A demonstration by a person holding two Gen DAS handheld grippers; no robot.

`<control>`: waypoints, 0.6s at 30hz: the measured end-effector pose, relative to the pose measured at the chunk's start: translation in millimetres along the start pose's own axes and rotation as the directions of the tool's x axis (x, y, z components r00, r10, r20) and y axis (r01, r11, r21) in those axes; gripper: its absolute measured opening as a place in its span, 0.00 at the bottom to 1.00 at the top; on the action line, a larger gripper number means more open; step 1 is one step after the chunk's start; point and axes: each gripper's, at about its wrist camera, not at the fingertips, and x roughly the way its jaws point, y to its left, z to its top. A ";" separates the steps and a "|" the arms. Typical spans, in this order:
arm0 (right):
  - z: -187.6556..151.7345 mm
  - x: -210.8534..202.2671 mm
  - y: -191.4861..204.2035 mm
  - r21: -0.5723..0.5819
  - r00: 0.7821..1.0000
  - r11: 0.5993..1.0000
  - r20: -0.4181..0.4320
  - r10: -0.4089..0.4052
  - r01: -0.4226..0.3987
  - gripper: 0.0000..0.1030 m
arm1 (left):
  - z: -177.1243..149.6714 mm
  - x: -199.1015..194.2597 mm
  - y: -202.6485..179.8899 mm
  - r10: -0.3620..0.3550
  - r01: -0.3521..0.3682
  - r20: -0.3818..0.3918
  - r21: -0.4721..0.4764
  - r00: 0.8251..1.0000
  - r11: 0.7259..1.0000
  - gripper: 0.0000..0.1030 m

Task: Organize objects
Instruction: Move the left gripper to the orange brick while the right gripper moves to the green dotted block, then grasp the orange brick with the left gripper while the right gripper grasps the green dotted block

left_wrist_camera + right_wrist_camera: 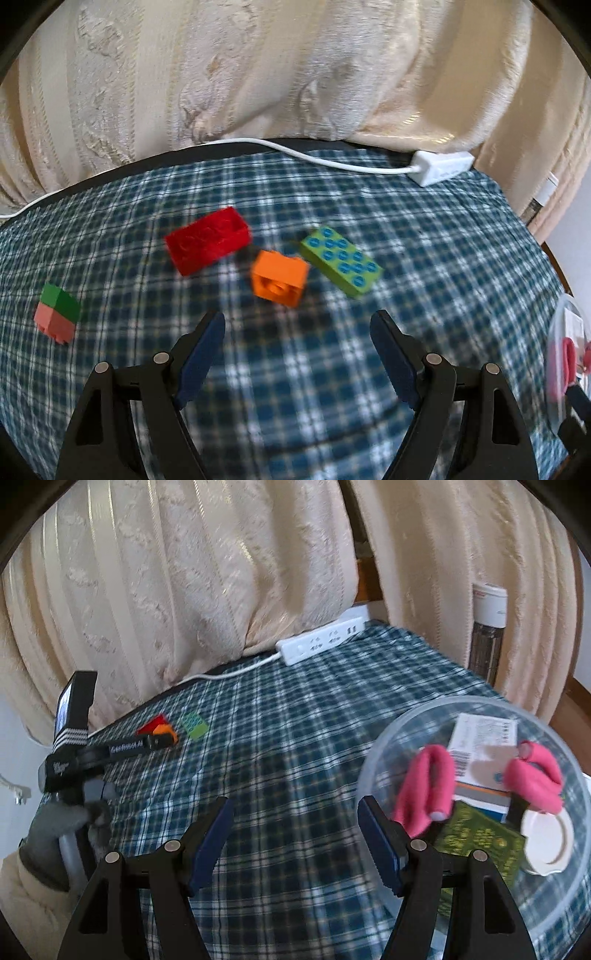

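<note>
The left tongs [297, 325] stand spread wide at the bottom of the left wrist view, nothing between the pads, touching nothing. Just above their tips, mid-frame, lie 3 bricks on the checked tabletop [443, 258]: a red brick [207, 240], an orange brick [279, 277] just right of it, and a green studded brick [340, 261] further right, all close together. A smaller green-and-pink brick [57, 313] sits well apart at the left edge.

The right tongs [295, 812] are also spread, empty, hovering over bare checked cloth. Their right pad overlaps the rim of a clear plastic bowl [373, 753] at lower right, though I cannot tell whether it touches. The bowl holds a pink cloth [424, 786], small boxes [480, 734] and a roll of tape [546, 843].

Along the tabletop's far edge a white power strip [321, 638] lies against the cream curtain [184, 572]. Open cloth stretches between the bricks and the bowl.
</note>
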 end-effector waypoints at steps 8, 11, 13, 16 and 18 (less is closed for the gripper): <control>2.3 12.6 14.6 -0.041 0.999 0.999 -0.037 0.003 -0.004 0.71 | 11.6 22.9 9.1 -0.003 0.003 -0.018 0.005 1.000 1.000 0.71; 3.5 17.4 18.9 -0.056 0.999 0.998 -0.049 0.002 -0.005 0.71 | 15.2 31.4 8.8 -0.007 0.007 -0.029 0.012 1.000 1.000 0.62; 4.0 20.6 21.1 -0.060 0.998 0.998 -0.056 0.004 -0.008 0.71 | 16.3 35.3 9.0 -0.013 0.013 -0.034 0.011 0.999 1.000 0.58; 6.2 26.8 23.9 -0.053 0.997 0.998 -0.074 0.021 -0.025 0.71 | 17.8 38.9 9.5 -0.013 0.014 -0.032 0.016 0.999 1.000 0.55; 7.1 30.4 26.8 -0.057 0.996 0.998 -0.082 0.026 -0.031 0.71 | 19.5 40.7 10.3 -0.019 0.019 -0.030 0.018 0.999 1.000 0.49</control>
